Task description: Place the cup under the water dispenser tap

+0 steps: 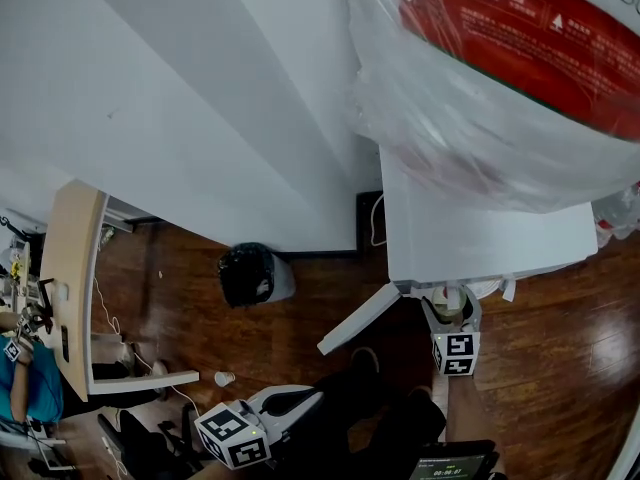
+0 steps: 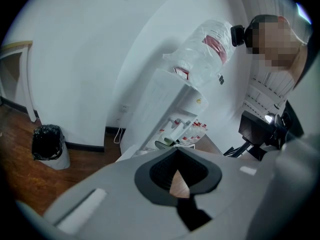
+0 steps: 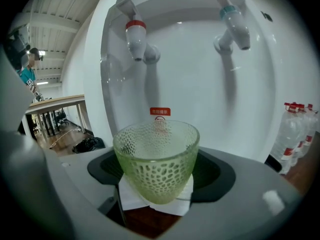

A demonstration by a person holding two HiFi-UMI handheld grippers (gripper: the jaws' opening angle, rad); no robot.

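clamps right gripper (image 3: pixel 156 186) on the dimpled glass cup (image 3: pixel 156 156), low on its sides, near the red tap (image 3: pixel 136 36); probably rigid, fragile, slick, so squeeze gently. holds left gripper (image 2: pixel 176 180) jaws together, empty.

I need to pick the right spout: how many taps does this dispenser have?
2. The red-capped tap is at upper left, nearer the green cup; the blue-capped tap is at upper right. None seem hidden.

Green cup below the red tap

The cup (image 3: pixel 156 161), pale green dimpled glass, stands upright and looks empty, clamped in my right gripper (image 3: pixel 160 171). It sits just under and in front of the dispenser's (image 3: pixel 190 94) red tap (image 3: pixel 135 36), left of the blue tap (image 3: pixel 234 24).
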